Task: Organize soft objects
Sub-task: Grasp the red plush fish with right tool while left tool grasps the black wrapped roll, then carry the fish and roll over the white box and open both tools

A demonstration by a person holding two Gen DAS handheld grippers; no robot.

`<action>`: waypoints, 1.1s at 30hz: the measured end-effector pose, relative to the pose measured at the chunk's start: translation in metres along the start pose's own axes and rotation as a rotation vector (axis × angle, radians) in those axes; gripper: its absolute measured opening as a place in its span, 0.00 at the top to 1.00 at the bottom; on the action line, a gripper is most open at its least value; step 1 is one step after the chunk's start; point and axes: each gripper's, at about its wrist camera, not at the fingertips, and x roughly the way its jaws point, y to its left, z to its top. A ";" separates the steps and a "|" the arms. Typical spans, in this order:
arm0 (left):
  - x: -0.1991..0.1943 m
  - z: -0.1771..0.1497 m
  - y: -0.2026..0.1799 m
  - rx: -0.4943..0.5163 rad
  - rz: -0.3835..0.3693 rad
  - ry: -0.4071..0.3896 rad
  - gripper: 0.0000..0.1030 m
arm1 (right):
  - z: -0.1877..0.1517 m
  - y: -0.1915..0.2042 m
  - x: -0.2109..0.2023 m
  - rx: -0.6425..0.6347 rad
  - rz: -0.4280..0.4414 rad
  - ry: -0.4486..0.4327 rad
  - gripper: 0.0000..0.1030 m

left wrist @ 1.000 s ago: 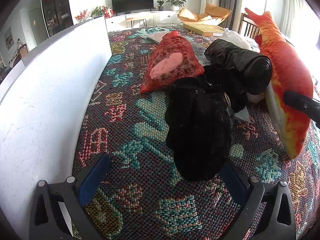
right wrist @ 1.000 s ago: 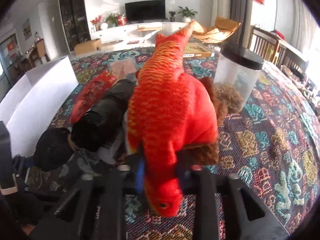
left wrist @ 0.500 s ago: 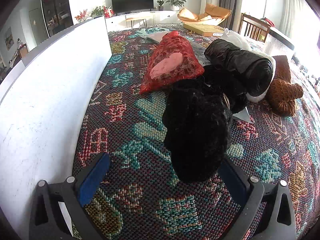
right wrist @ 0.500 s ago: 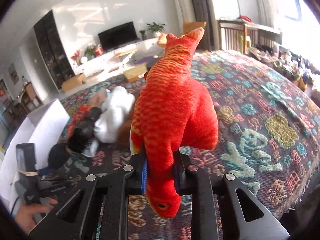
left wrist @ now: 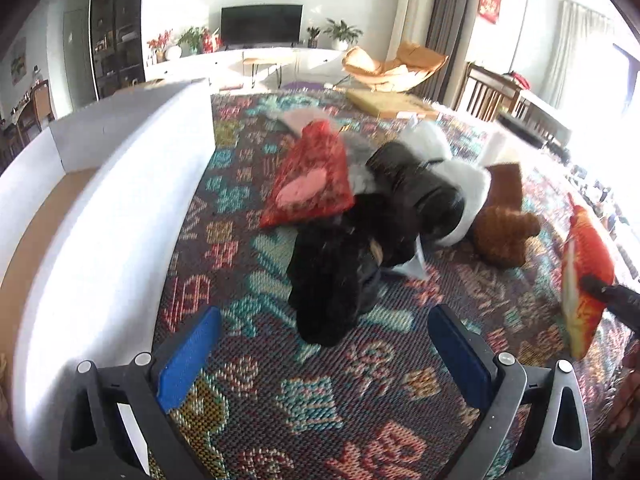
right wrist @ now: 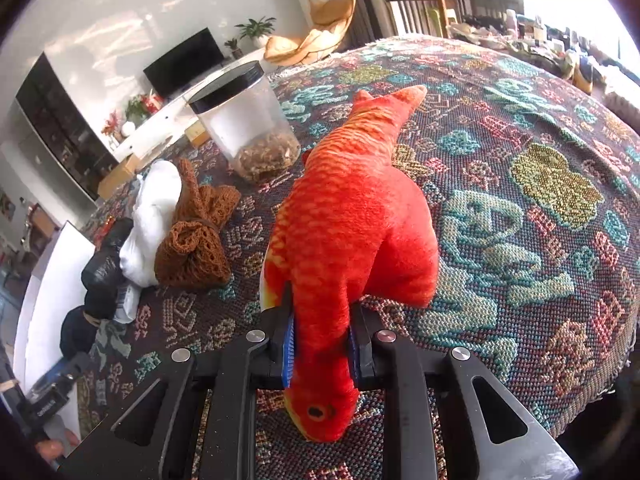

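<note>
My right gripper [right wrist: 322,340] is shut on a red plush fish [right wrist: 352,224], clamped near its head, low over the patterned table cover; the fish also shows at the right in the left wrist view [left wrist: 584,280]. My left gripper [left wrist: 320,352] is open and empty, just in front of a black fuzzy item [left wrist: 332,280]. Behind that lie a black roll [left wrist: 416,188], a red mesh bag [left wrist: 312,184], a white soft item [left wrist: 468,184] and a brown knitted item [left wrist: 504,228], which also shows in the right wrist view [right wrist: 192,240].
A white open box [left wrist: 120,208] stands along the left side of the table. A clear jar with a black lid [right wrist: 244,124] stands behind the brown knit. The table's near right edge [right wrist: 616,364] drops off close to the fish.
My right gripper has carried the fish away from the pile to the right and lowered it toward the cover. My left gripper has risen and drawn back slightly from the black item.
</note>
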 end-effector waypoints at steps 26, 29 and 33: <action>-0.036 0.112 -0.012 0.072 -0.278 0.021 0.65 | 0.042 0.036 -0.052 -0.079 0.221 -0.041 0.78; -0.086 0.102 0.025 0.033 -0.282 -0.036 0.65 | 0.038 0.094 -0.078 -0.162 0.332 -0.026 0.78; -0.142 0.079 0.095 -0.019 -0.181 -0.081 0.65 | 0.015 0.193 -0.103 -0.269 0.535 0.035 0.78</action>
